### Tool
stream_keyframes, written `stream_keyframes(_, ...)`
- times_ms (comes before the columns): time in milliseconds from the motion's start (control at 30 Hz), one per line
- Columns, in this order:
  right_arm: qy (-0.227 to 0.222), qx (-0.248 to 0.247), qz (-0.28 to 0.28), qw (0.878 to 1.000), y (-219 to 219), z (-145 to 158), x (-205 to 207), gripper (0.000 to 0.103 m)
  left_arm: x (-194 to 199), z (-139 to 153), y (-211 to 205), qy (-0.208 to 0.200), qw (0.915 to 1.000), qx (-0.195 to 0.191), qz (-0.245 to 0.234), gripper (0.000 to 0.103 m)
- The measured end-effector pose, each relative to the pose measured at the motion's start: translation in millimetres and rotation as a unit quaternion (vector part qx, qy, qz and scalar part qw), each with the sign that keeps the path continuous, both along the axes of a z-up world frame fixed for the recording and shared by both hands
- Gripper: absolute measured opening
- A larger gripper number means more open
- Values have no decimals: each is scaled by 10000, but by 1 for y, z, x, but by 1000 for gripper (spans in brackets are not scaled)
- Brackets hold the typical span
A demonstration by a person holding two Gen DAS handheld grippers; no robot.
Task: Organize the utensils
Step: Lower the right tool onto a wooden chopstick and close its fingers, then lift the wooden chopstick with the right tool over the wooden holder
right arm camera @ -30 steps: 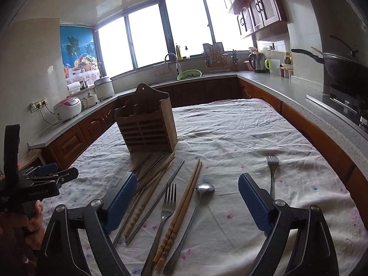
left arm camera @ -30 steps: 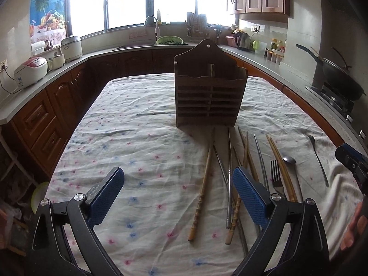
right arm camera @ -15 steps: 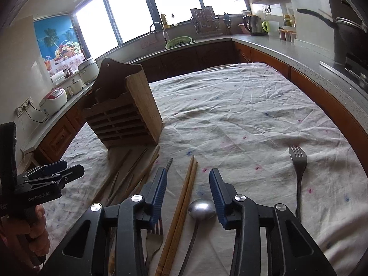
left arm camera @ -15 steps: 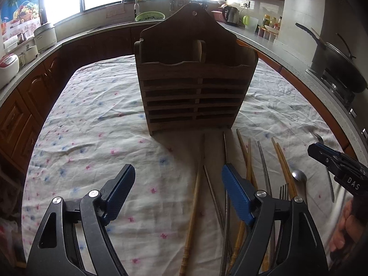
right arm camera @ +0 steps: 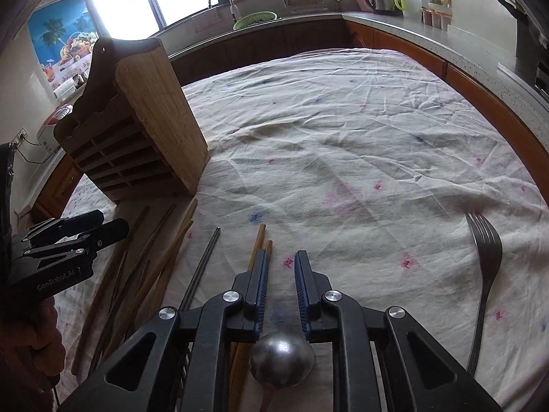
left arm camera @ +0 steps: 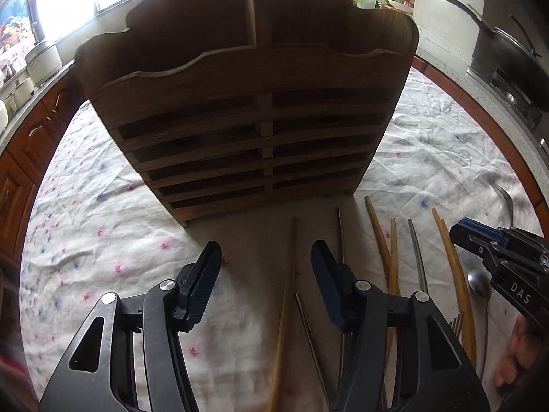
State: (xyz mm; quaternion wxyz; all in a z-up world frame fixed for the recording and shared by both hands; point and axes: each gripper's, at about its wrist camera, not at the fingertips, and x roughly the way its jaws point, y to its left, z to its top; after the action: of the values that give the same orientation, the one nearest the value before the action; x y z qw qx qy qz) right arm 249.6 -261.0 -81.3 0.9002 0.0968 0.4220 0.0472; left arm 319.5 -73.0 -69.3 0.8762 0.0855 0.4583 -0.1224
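Note:
A wooden utensil holder (left arm camera: pixel 254 110) with two top compartments stands upright on the tablecloth, close in front of my left gripper (left arm camera: pixel 266 267), which is open and empty. The holder also shows in the right wrist view (right arm camera: pixel 137 130). Wooden chopsticks (left arm camera: pixel 384 243), metal chopsticks (left arm camera: pixel 417 254), a spoon (left arm camera: pixel 478 281) and forks lie in front of it. My right gripper (right arm camera: pixel 280 274) is narrowed to a small gap, nothing between its pads, just above the spoon bowl (right arm camera: pixel 281 360) and beside a wooden chopstick pair (right arm camera: pixel 259 240). A lone fork (right arm camera: pixel 485 267) lies at the right.
The table is covered by a white flowered cloth (right arm camera: pixel 343 137). Kitchen counters surround it, with a wok (left arm camera: pixel 507 58) on a stove at the right and a sink (right arm camera: pixel 254 20) under the windows at the back.
My left gripper has moved forward close to the holder and its fingers have narrowed. My right gripper has dropped toward the spoon and closed to a small gap.

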Motion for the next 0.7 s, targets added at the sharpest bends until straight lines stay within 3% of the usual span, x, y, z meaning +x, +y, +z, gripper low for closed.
stream_keyframes(100, 20, -160, 52, 9999, 5, 1, 4, 16, 8, -9, -5, 155, 9999, 40, -28, 43)
stream_keyframes(367, 122, -462, 214, 9986, 18, 1, 3, 15, 15, -11, -7, 112, 9998, -15, -181, 31)
stream_keyframes(500, 68, -939, 292, 9951, 31, 0, 8, 16, 11, -13, -15, 58, 9993, 13, -362, 7)
stream_keyframes(567, 14, -1065, 343, 9937, 35, 0, 10, 14, 9, -13, -17, 17, 9993, 41, -381, 5)
stream_keyframes(600, 18, -1027, 375, 9940, 35, 0, 10, 9, 8, -13, -16, 29, 9993, -11, -386, 5)
stream_keyframes(700, 55, -619, 378, 9973, 29, 2, 9, 7, -1, -6, -4, 24, 9992, -240, -328, 4)
